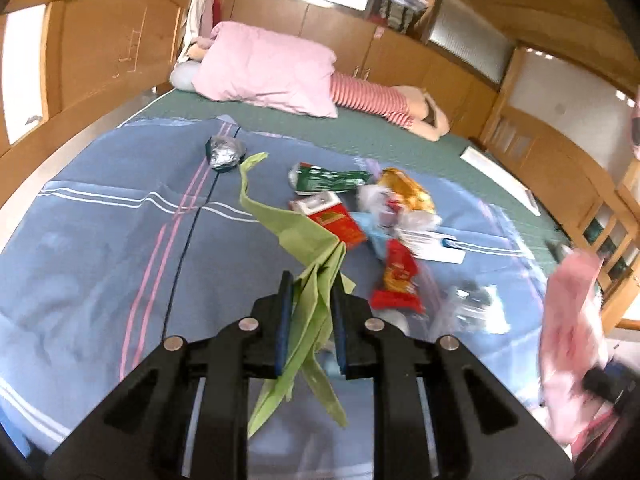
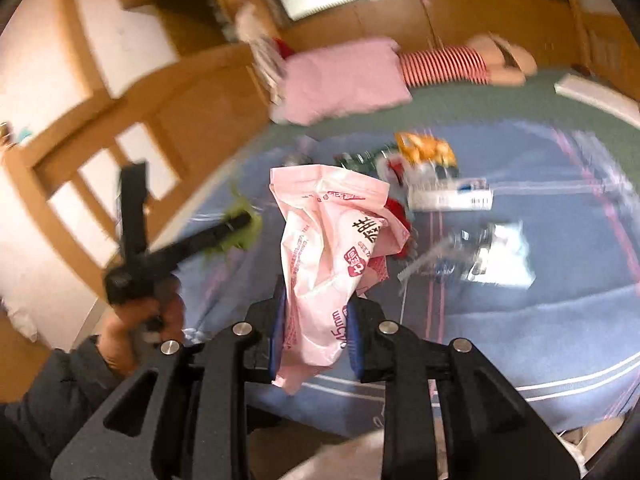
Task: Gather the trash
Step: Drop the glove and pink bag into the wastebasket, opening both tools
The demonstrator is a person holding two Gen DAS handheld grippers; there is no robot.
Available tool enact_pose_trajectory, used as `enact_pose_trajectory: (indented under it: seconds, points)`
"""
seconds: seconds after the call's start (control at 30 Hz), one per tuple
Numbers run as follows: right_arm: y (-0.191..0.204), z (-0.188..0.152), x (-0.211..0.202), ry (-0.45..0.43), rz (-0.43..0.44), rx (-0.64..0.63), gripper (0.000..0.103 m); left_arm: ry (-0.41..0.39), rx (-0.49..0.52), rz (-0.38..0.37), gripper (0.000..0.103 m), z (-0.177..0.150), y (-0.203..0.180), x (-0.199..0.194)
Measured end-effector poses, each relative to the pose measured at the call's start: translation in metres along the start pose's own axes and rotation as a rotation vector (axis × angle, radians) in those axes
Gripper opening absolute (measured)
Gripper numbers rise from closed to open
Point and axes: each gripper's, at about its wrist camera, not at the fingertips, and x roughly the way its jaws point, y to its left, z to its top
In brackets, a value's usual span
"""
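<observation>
My left gripper [image 1: 310,284] is shut on a crumpled green paper [image 1: 308,276] that hangs above the blue bedspread [image 1: 100,248]. My right gripper [image 2: 316,300] is shut on a pink plastic bag [image 2: 324,248] with red print, held up over the bed. In the left wrist view that pink bag [image 1: 568,340] shows blurred at the right edge. In the right wrist view the left gripper [image 2: 240,224], held by a hand [image 2: 136,332], shows at the left with green paper [image 2: 236,236] in it. Several wrappers lie in a pile: a red packet [image 1: 396,276], a gold wrapper [image 1: 404,190], a green packet [image 1: 328,178].
A crumpled silver foil ball [image 1: 224,152] lies apart near the bed's middle. A pink pillow [image 1: 268,68] and a striped doll [image 1: 384,104] lie at the far end. Wooden bed rails [image 1: 540,148] and cabinets surround the bed. A white box [image 2: 452,196] lies among the wrappers.
</observation>
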Motion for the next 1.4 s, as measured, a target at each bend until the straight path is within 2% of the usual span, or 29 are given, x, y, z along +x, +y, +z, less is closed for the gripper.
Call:
enact_pose_trajectory:
  seconds: [0.13, 0.23, 0.37, 0.5, 0.53, 0.6, 0.63, 0.67, 0.77, 0.9, 1.0, 1.13, 1.2, 1.23, 1.27, 1.33, 1.4]
  points:
    - [0.000, -0.011, -0.039, 0.009, -0.114, -0.053, 0.027, -0.022, 0.002, -0.116, 0.019, -0.030, -0.029, -0.046]
    - [-0.008, -0.024, -0.066, 0.019, -0.176, -0.052, 0.027, -0.012, 0.053, -0.173, 0.019, -0.051, -0.057, -0.073]
    - [-0.016, -0.046, -0.096, 0.040, -0.233, -0.035, 0.027, -0.022, 0.129, -0.174, 0.019, -0.064, -0.088, -0.105]
    - [-0.019, -0.065, -0.108, 0.097, -0.259, -0.042, 0.027, -0.026, 0.177, -0.184, 0.019, -0.074, -0.108, -0.128]
    - [-0.020, -0.066, -0.111, 0.096, -0.254, -0.041, 0.031, -0.024, 0.183, -0.198, 0.019, -0.078, -0.113, -0.134]
    - [-0.021, -0.071, -0.127, 0.040, -0.218, -0.022, 0.049, -0.016, 0.196, -0.220, 0.019, -0.084, -0.122, -0.140]
    - [-0.025, -0.070, -0.139, -0.009, -0.205, 0.013, 0.070, -0.011, 0.201, -0.227, 0.019, -0.086, -0.124, -0.140]
    - [-0.030, -0.067, -0.151, -0.063, -0.189, 0.054, 0.079, -0.007, 0.205, -0.232, 0.019, -0.089, -0.126, -0.141]
    - [-0.044, -0.058, -0.173, -0.161, -0.140, 0.153, 0.079, 0.016, 0.220, -0.253, 0.019, -0.097, -0.134, -0.142]
    - [-0.053, -0.052, -0.189, -0.250, -0.179, 0.207, 0.079, 0.043, 0.262, -0.300, 0.019, -0.108, -0.148, -0.141]
    - [-0.054, -0.051, -0.190, -0.267, -0.217, 0.217, 0.079, 0.072, 0.305, -0.353, 0.019, -0.120, -0.161, -0.140]
    - [-0.059, -0.054, -0.189, -0.264, -0.216, 0.246, 0.079, 0.122, 0.389, -0.448, 0.020, -0.136, -0.181, -0.138]
    - [-0.062, -0.056, -0.187, -0.263, -0.217, 0.265, 0.079, 0.153, 0.450, -0.504, 0.034, -0.146, -0.191, -0.138]
    - [-0.062, -0.057, -0.186, -0.264, -0.218, 0.271, 0.079, 0.162, 0.476, -0.519, 0.065, -0.151, -0.195, -0.139]
    - [-0.063, -0.058, -0.186, -0.265, -0.218, 0.279, 0.079, 0.159, 0.493, -0.515, 0.091, -0.154, -0.198, -0.139]
    - [-0.064, -0.058, -0.185, -0.262, -0.221, 0.284, 0.079, 0.133, 0.508, -0.501, 0.093, -0.157, -0.200, -0.141]
    - [-0.064, -0.057, -0.184, -0.258, -0.233, 0.284, 0.080, 0.133, 0.479, -0.488, 0.093, -0.152, -0.194, -0.136]
